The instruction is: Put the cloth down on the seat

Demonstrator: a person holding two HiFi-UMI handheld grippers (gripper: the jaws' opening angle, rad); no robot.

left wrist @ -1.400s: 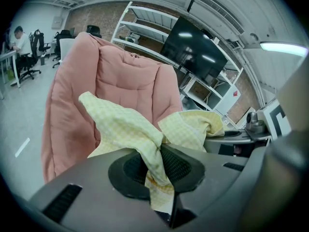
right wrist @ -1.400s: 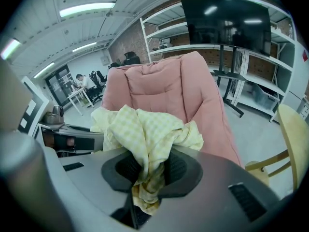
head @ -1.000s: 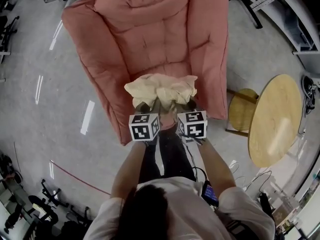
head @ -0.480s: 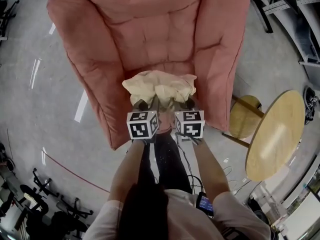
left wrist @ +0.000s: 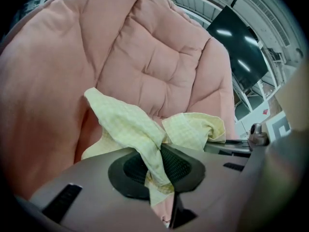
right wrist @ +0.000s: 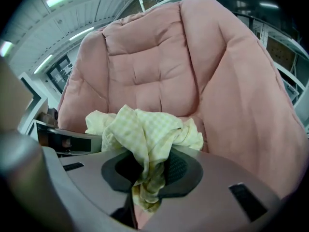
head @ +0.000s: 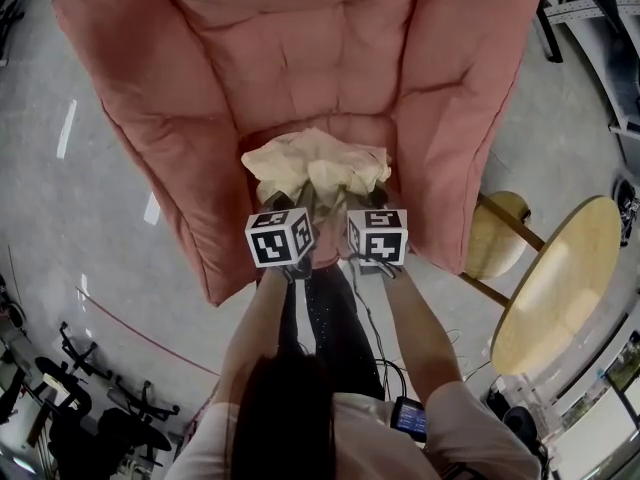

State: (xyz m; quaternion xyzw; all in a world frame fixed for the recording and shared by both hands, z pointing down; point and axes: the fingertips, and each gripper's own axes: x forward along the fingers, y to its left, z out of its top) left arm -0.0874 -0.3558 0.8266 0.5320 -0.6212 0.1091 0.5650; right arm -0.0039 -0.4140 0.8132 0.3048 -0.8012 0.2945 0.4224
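From your head view, the marker cubes [head: 280, 238] cover most of your left hand-held gripper [head: 292, 206] and right hand-held gripper [head: 358, 204], so their jaws do not show there. The cloth [head: 315, 166] hides the seat [head: 300, 128] beneath it, and you cannot tell whether the two touch. The armchair [head: 190, 118] is cut off at the top edge. A stool [head: 497, 236] sits half hidden behind its arm. In both gripper views the gripper bodies block the seat's front, and the cloth's gripped end disappears between the jaws.

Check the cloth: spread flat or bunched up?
Bunched. The cloth is crumpled in folds, a gathered wad pinched in the left gripper and another in the right gripper.
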